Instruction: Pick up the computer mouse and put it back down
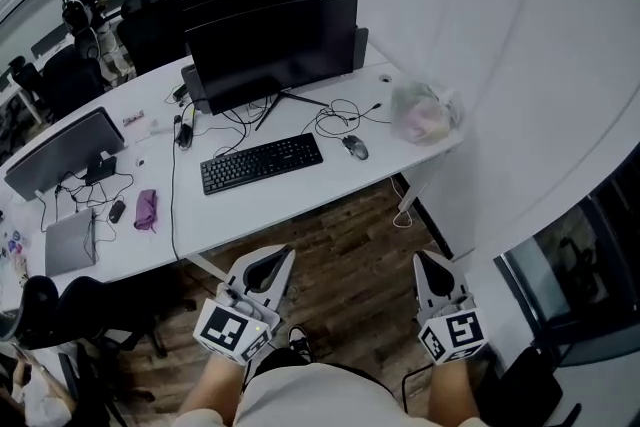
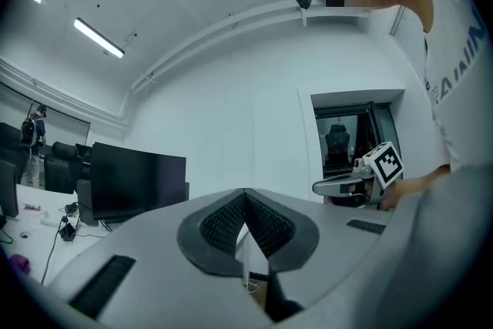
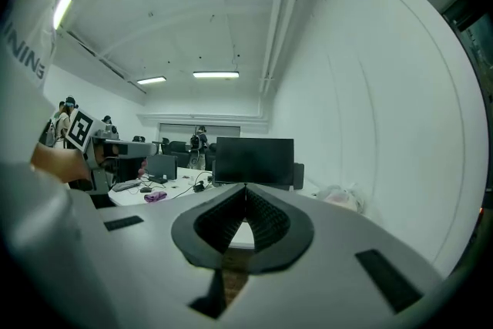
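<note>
Mouse point(image 1: 355, 147) sits on the counter point(image 1: 330, 187), right of the keyboard point(image 1: 261, 162). Left gripper point(image 1: 281, 255) and right gripper point(image 1: 428, 262) both pressed together, empty, hanging nearer, well apart from it.

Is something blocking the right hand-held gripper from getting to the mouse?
Nothing visible does. The right hand-held gripper, shut and empty, is over the floor; the mouse lies near the front edge of the desk, with the keyboard to its left and the bag to its right.

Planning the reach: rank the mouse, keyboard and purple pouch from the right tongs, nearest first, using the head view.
From the right tongs:
1. Mouse, ahead, slightly left.
2. Keyboard, further left.
3. Pouch, far left.
</note>
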{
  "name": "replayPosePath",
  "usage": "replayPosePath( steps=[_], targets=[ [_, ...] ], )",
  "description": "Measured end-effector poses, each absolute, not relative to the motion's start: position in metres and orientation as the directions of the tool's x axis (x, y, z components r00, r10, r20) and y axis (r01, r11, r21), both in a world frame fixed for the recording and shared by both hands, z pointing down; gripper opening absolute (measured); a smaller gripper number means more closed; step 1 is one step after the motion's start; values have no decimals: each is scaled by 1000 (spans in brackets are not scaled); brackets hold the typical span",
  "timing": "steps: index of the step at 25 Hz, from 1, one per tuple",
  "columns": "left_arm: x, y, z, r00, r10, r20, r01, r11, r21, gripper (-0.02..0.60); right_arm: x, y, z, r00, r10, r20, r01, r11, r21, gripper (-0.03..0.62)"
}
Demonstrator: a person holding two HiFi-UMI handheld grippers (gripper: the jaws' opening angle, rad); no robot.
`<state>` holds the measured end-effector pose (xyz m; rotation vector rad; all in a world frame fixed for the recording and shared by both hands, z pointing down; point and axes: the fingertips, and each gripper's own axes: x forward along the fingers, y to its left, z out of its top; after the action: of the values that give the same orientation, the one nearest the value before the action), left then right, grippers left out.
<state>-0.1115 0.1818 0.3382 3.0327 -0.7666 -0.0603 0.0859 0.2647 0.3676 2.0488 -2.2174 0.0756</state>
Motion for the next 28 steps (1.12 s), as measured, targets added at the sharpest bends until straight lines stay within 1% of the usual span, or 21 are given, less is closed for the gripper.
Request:
replayPosePath(
  steps=[2,6,13,22,28],
  targets=[
    [-118,159,339,877,-479,-34,-478,-878,29,5,81,244,369,-70,-989,134,-996,78,52,21],
    [-129,118,346,878,-478,-30,-476,-878,47,5,67,204,373,-58,-986,154,-990,76,119,21],
    [-144,66,362,872,-489,-9,-487,-870,73,5,52,153,382,-78,-982,174,-991,95,93,21],
    [-135,25,366,852,-524,-8,-522,-849,81,5,65,99,393,-127,-976,177,-988,140,65,21],
    [-111,-14,368,822,-569,12,-568,-820,71,5,91,45,397,-192,-970,151,-979,200,41,21]
  ],
)
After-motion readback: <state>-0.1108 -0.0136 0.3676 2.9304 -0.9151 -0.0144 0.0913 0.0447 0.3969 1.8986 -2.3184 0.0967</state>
